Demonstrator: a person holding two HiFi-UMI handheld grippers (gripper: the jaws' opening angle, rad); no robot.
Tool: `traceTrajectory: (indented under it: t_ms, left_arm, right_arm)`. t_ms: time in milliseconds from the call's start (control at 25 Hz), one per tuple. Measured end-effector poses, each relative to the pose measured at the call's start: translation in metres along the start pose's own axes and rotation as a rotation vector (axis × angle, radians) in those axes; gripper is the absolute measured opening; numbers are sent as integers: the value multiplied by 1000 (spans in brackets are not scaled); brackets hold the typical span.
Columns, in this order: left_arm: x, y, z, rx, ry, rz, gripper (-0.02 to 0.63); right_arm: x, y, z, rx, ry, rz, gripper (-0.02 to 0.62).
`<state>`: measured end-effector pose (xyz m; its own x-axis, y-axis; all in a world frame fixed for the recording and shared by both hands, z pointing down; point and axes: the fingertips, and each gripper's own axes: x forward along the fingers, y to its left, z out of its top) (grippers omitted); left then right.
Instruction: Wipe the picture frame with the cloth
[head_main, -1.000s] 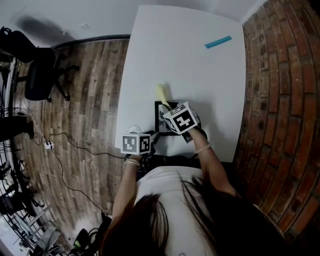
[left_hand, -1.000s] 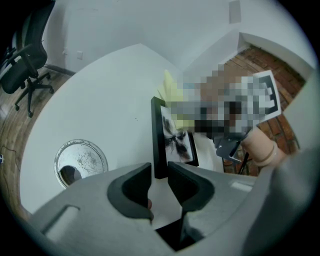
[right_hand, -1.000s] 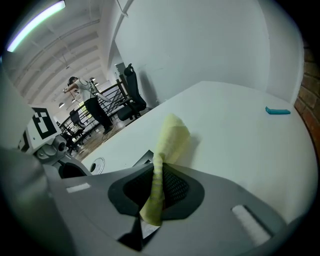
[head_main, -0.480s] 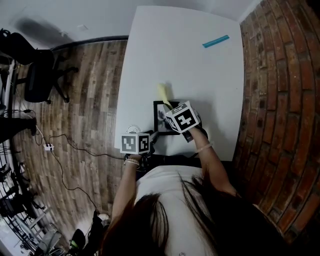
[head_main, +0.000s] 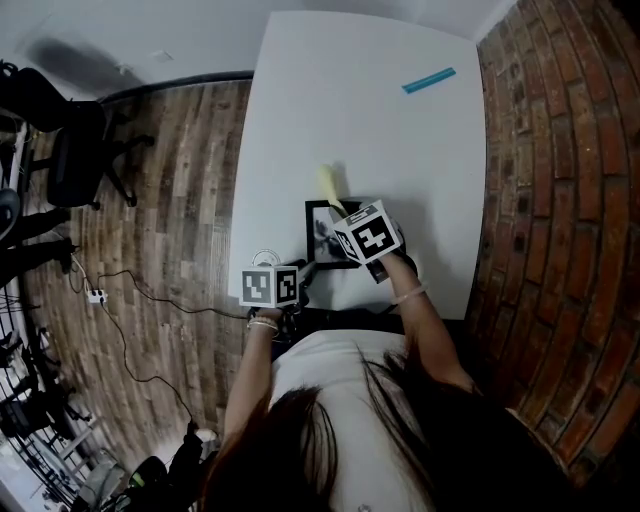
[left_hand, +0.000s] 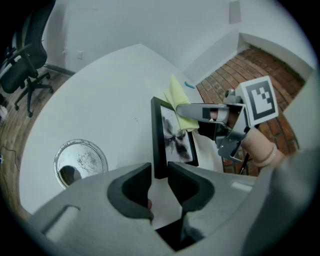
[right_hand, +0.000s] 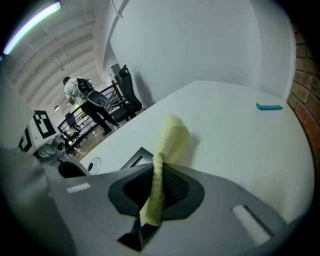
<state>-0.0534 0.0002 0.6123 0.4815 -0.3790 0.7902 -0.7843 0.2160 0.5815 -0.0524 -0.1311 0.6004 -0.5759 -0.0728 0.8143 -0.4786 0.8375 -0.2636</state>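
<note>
A black picture frame (head_main: 320, 235) lies on the white table (head_main: 350, 100) near its front edge. My left gripper (left_hand: 159, 176) is shut on the near end of the frame's (left_hand: 161, 145) left rail, and shows under its marker cube in the head view (head_main: 303, 276). My right gripper (head_main: 345, 222) is shut on a yellow cloth (right_hand: 165, 150). The cloth (head_main: 330, 186) sticks out past the frame's far edge. From the left gripper view, the cloth (left_hand: 177, 97) hangs over the frame's far right part and the right gripper's fingers (left_hand: 192, 111) hover above the picture.
A round silver disc (left_hand: 80, 161) lies on the table left of the frame. A teal strip (head_main: 428, 80) lies far off near the back right corner, beside the brick wall (head_main: 560, 200). Wooden floor and an office chair (head_main: 70, 150) are to the left.
Almost nothing has moved. The right gripper and cloth have shifted very slightly over the frame; the left gripper keeps its hold.
</note>
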Motion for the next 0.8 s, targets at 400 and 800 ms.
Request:
traceTrajectory:
  t_ms: [400, 800]
  left_arm:
    - [0, 0, 0, 1, -3, -4, 107]
    - [1, 0, 0, 2, -3, -5, 107]
  right_arm:
    - [-3, -6, -2, 20, -3, -5, 34]
    - [-7, -14, -6, 43, -7, -20, 34]
